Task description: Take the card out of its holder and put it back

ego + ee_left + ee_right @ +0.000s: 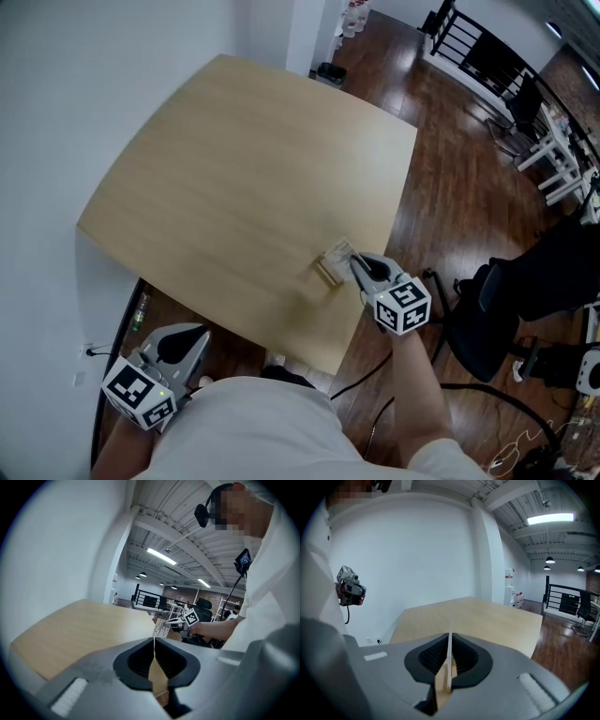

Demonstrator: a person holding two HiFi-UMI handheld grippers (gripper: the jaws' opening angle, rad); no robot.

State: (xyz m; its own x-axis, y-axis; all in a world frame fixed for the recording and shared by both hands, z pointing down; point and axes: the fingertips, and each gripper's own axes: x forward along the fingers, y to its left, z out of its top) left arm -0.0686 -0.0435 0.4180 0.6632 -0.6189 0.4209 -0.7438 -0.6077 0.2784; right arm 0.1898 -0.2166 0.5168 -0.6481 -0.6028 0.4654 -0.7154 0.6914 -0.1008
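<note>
Right tongs [358,267]: clamped on card [450,644], edge-on, beside holder [330,270] at bench [244,178] 5 o'clock edge; left tongs [153,640]: closed, empty, off bench at 7 o'clock; risks: thin pinch may slip; unbraced holder may drag off edge.

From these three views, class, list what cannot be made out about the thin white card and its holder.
1. The thin white card's face: right gripper view shows only its edge.
2. Whether card is inside the pale holder: head view, too small, partly covered by right gripper.
3. Its markings: left gripper view, too small and blurred.
</note>
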